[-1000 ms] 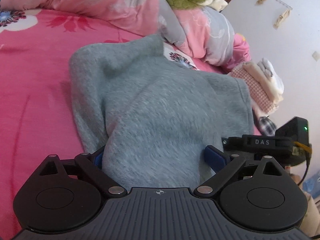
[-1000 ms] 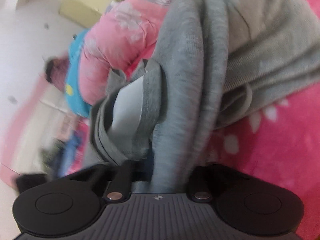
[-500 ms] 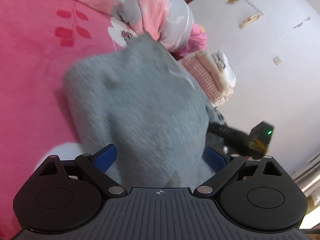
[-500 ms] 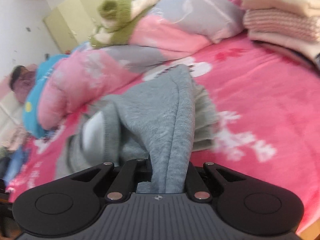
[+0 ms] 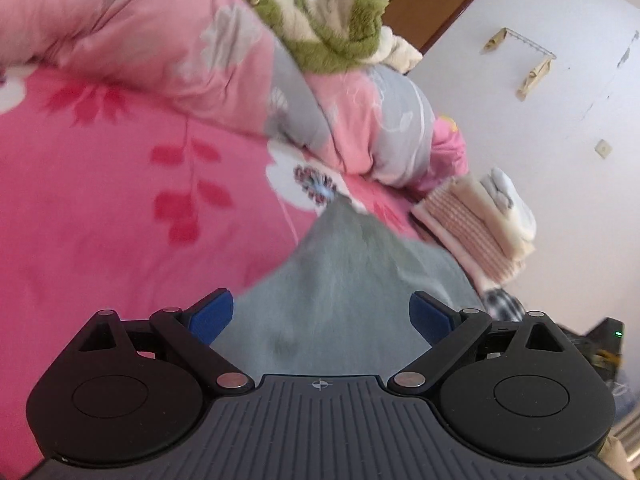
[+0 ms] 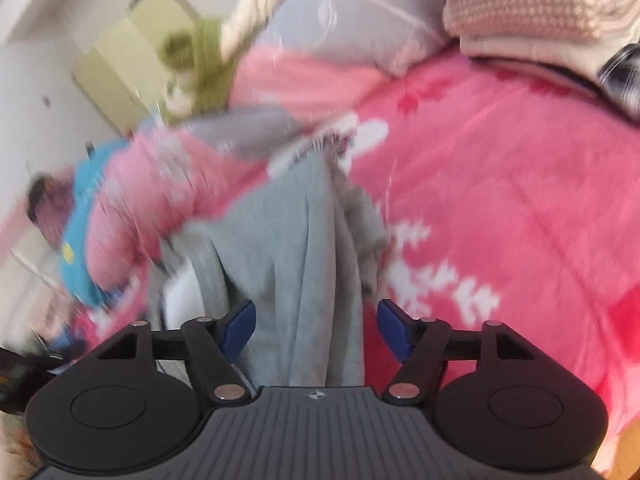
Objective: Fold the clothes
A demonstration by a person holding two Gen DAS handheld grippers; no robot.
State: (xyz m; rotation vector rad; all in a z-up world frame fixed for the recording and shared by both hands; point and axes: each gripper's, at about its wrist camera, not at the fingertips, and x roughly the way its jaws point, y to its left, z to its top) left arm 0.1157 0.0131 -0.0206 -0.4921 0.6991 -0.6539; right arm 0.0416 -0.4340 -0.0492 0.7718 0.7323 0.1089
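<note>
Left gripper (image 5: pixel 320 314) and right gripper (image 6: pixel 314 326) both spread apart, grey sweater (image 5: pixel 352 292) lying loose between the pads on the pink bedsheet (image 5: pixel 120 184). Regrip matching edges evenly, keep clear of the folded stack (image 5: pixel 480 224).

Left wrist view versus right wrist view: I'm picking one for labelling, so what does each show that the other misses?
Only the left wrist view shows the brown door and wall brackets. Only the right wrist view shows the yellow-green cabinet and blue bundle. Both show the grey garment lying between an open claw's blue fingers, the pink floral sheet, and the folded stack.
</note>
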